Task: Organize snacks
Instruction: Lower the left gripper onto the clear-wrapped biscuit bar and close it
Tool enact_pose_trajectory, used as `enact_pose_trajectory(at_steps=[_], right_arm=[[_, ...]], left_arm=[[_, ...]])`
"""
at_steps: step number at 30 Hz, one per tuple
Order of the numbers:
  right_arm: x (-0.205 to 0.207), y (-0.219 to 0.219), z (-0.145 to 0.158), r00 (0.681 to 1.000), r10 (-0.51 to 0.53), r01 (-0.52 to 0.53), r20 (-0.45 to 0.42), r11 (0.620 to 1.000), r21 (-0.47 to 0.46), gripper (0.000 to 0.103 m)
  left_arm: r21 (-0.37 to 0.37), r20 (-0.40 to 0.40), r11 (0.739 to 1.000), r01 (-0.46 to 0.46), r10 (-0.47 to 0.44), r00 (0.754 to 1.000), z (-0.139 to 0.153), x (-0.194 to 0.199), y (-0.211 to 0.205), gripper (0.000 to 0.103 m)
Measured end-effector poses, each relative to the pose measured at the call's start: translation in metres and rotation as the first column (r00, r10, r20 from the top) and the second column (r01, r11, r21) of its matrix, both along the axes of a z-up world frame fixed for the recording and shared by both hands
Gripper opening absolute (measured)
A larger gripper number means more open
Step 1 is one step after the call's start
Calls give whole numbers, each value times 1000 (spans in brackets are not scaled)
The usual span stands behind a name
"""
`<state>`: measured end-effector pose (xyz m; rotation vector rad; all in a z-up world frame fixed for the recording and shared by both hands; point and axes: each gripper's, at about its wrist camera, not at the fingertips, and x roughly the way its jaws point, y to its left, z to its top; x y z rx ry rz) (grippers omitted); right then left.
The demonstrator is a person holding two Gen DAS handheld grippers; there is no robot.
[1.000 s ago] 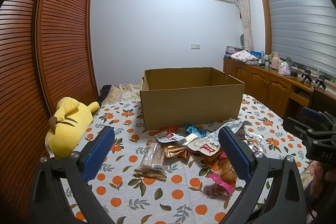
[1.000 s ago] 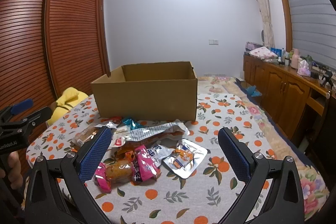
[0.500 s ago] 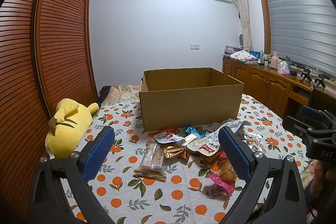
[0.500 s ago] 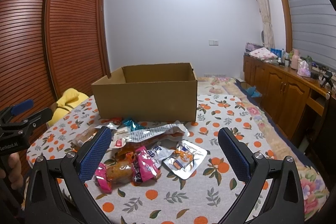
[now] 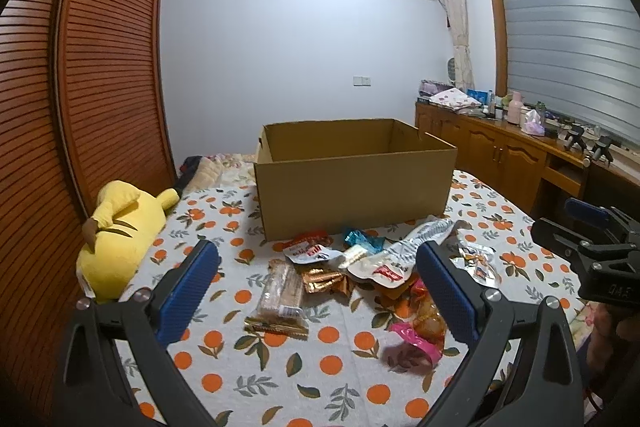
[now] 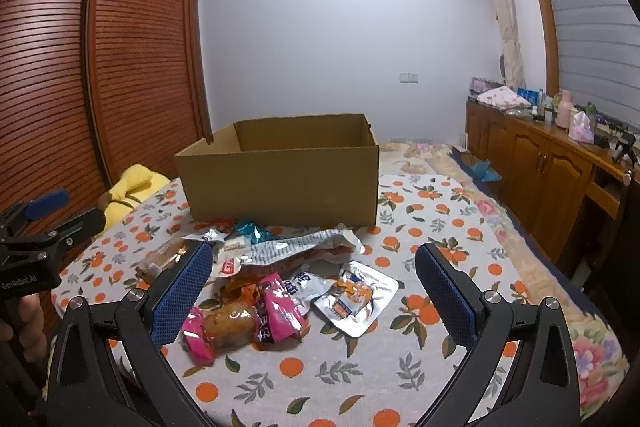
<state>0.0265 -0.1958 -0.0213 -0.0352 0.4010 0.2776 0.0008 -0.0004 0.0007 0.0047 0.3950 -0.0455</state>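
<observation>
An open cardboard box (image 5: 354, 187) stands on the orange-print bedspread (image 5: 256, 367); it also shows in the right wrist view (image 6: 280, 183). A heap of snack packets (image 5: 360, 267) lies in front of it, with a clear biscuit pack (image 5: 280, 293) at the left. In the right wrist view the heap holds pink packets (image 6: 280, 307), a long silver bag (image 6: 292, 247) and a silver pouch (image 6: 356, 297). My left gripper (image 5: 316, 287) is open and empty above the spread. My right gripper (image 6: 312, 291) is open and empty above the heap.
A yellow plush toy (image 5: 120, 235) lies at the left edge of the bed by the wooden slatted wardrobe (image 5: 80, 107). A wooden sideboard (image 6: 560, 167) with bottles stands along the right wall. The other gripper (image 5: 592, 247) shows at the right of the left wrist view.
Both views have shifted very slightly; the grippers stay open and nothing on the bed has moved.
</observation>
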Motion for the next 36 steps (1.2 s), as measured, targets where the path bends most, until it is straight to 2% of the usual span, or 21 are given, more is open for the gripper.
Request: enact_pose_trajectory(at_steps=[14,20,27,29,36], right_arm=[[15,-9,-21,998,1,-2,-62,1000,-15,103],[28,-17,-29,996,22,-25,-90,999,-36,100],[55,-28,-45,980,57,-65,-190,997,-37,93],[63,-30,-51,975,59,-71,-215,996,-45,88],[86,-35,-63,947,106,-116,-302,993,-16,79]], left_arm=[[10,-79,999,41,-40,996,-27,27,11,100],[12,-154,999,53,-50,987,-39,51,25,100],[-5,-253,998,59,-59,966,-55,82,38,100],[-4,-285,998,58,-57,957,-61,90,41,100],[-8,-354,998,67,-65,933,-76,107,50,99]])
